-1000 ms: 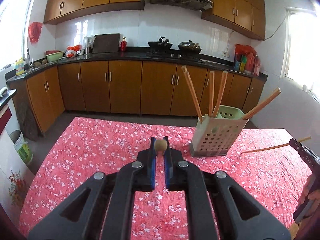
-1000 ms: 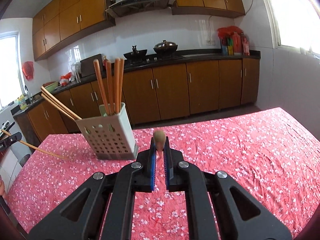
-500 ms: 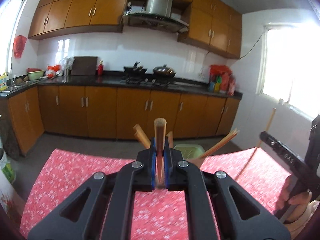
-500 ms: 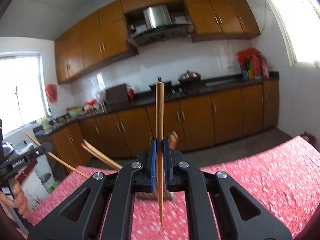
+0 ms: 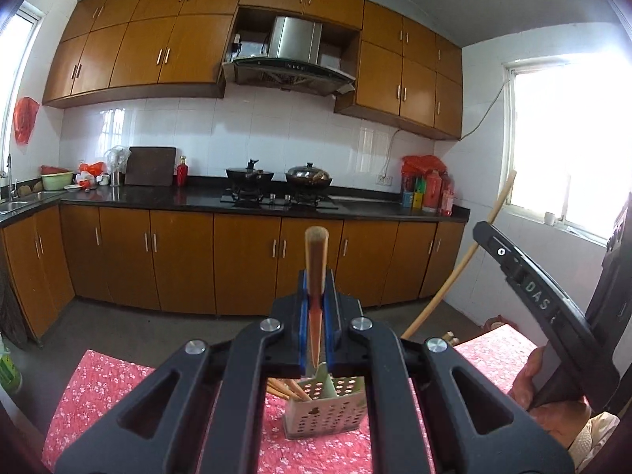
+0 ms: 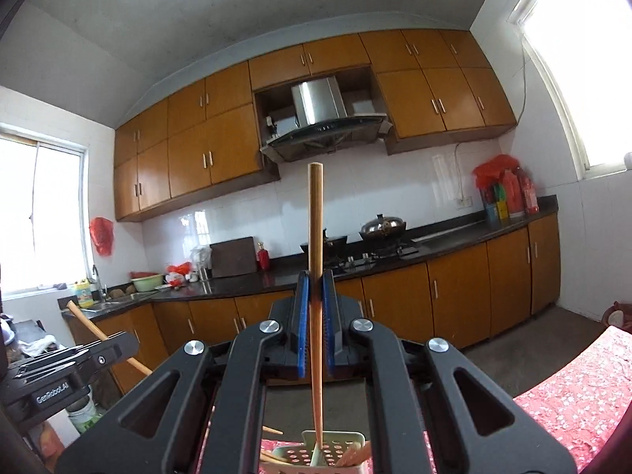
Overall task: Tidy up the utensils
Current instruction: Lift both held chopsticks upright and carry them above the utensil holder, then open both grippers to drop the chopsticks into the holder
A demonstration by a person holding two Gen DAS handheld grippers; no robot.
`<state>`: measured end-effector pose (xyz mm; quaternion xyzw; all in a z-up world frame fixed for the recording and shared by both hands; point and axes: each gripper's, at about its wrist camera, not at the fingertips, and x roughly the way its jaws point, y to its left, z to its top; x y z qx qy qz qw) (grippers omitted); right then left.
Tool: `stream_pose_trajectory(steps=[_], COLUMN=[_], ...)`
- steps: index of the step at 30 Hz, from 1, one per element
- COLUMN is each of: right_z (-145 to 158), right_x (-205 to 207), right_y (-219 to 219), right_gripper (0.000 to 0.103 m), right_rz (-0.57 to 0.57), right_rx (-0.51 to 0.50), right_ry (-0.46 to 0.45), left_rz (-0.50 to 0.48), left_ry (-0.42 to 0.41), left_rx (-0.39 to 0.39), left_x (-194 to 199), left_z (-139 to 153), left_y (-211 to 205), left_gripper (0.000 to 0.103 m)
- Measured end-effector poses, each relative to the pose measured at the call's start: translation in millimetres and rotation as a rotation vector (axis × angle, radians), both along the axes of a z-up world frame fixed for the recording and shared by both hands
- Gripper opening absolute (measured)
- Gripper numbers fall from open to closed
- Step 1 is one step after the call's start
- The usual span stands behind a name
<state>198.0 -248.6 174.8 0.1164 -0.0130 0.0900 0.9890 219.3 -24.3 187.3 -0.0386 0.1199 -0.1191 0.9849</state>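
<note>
My left gripper (image 5: 316, 280) is shut on a wooden chopstick (image 5: 316, 260) held upright, its lower tip just above the pale green perforated utensil holder (image 5: 328, 414), which has several chopsticks in it. My right gripper (image 6: 315, 284) is shut on another wooden chopstick (image 6: 316, 229), upright, its lower end reaching into the same holder (image 6: 335, 452). The right gripper's body (image 5: 545, 308) and its chopstick (image 5: 466, 256) show at the right of the left wrist view. The left gripper's body (image 6: 63, 371) shows at the left of the right wrist view.
The holder stands on a table with a red floral cloth (image 5: 98, 387). Behind it is open floor, then wooden base cabinets (image 5: 177, 260) under a dark counter with a stove and pans (image 5: 276, 181). A window (image 5: 568, 138) is at the right.
Both grippers have tilted up and risen over the holder, turning their chopsticks from pointing forward to upright. The right chopstick's lower end now reaches into the holder.
</note>
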Motion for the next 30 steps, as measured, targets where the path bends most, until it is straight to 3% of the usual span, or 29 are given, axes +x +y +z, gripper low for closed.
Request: stream_pose_trajectory(steps=[8,14,16,18,19,25,30], right_z=[-45,-54,-53,-53,-52,-47,-38], right_x=[37,39,37,34,32,20,4], right_y=[10,11,12,11,9,0,-4], right_gripper=[0.007,0.008,0.013,0.038,0.042,0.044,0.052], right_rz=[-0.003,0.024,0.028,0.022,0.017,-0.004,-0.028], right_rx=[-0.046,-0.064,-0.072,-0.077,-0.075,-0.079,-0.09], right_ry=[0.103,0.164,0.173,0.179,0.177,0.184,0.171], left_rz=[-0.004,0.0,0.001,0.006,0.005,0.027,0.044], left_ry=[0.082,0.118,0.123,0.126,0.128,0.113,0.099], left_rx=[0.008,0.014,0.014,0.008,0.004,-0.009,-0.016], left_x=[37,47,47,45,44,30,12], left_z=[-39,-56,-58,-58,-57,-49,-43], left_y=[-4,-4,-3,-2,-1,7,15], left_gripper=[0.007,0.008,0.008,0.012,0.016,0.03,0.039])
